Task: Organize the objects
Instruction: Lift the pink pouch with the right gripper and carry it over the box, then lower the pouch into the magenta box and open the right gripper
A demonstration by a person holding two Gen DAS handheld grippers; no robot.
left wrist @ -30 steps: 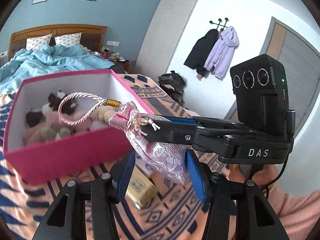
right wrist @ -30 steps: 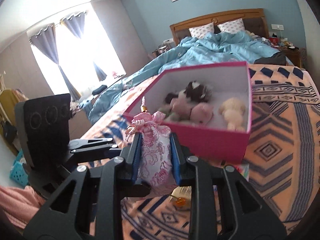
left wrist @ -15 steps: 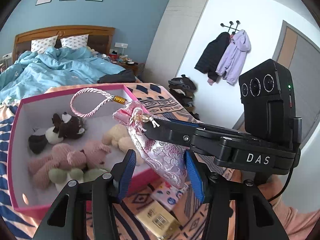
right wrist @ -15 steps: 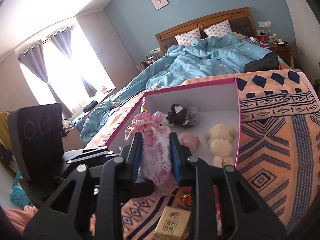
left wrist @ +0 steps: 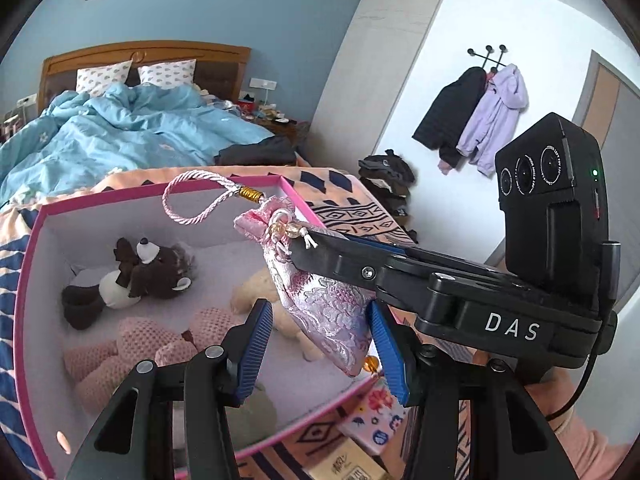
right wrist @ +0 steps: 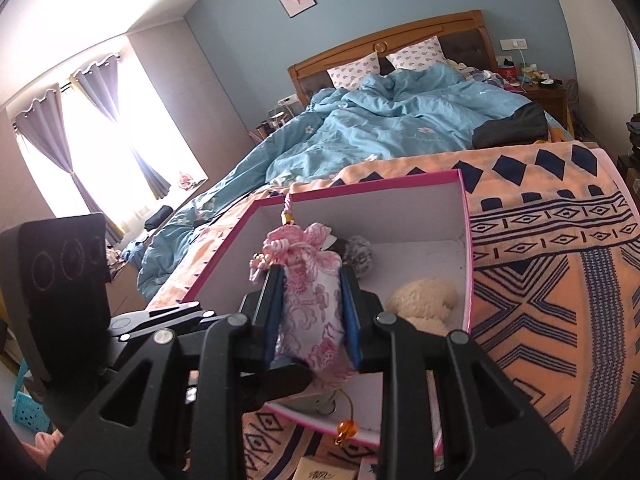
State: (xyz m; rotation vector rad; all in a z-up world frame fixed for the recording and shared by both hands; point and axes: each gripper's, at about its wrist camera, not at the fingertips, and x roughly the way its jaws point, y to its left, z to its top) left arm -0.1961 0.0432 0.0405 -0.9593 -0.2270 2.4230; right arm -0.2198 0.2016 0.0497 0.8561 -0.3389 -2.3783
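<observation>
we hold a pink brocade drawstring pouch with a braided pink cord loop point(right wrist: 310, 312) clamped between the blue-padded fingers of our right gripper point(right wrist: 310, 320), which grasps it firmly on both flat sides. in the left wrist view the same pouch point(left wrist: 320, 300) hangs above the open pink cardboard box with a white lining point(left wrist: 28, 280), its cord loop arching toward 11 o'clock and a small amber bead dangling at its lower tip. our left gripper point(left wrist: 320, 344) is spread wide, its blue pads standing either side of the pouch's lower half without pressing it, so it is released. inside the box, at 10 o'clock from the pouch, lies a dark brown and white plush bear point(left wrist: 132, 276) on its side; at 7 o'clock sit pink knitted plush toys point(left wrist: 152, 344), touching one another; directly behind the pouch rests a cream fluffy plush point(left wrist: 256, 292), seen in the right wrist view at 3 o'clock of the pouch near the box's right wall. the box stands on an orange blanket with navy geometric pattern point(right wrist: 560, 280). just outside the box's near wall, at 6 o'clock, lie a floral printed card point(left wrist: 376, 416) and a tan paper packet with dark print point(left wrist: 344, 464).
</observation>
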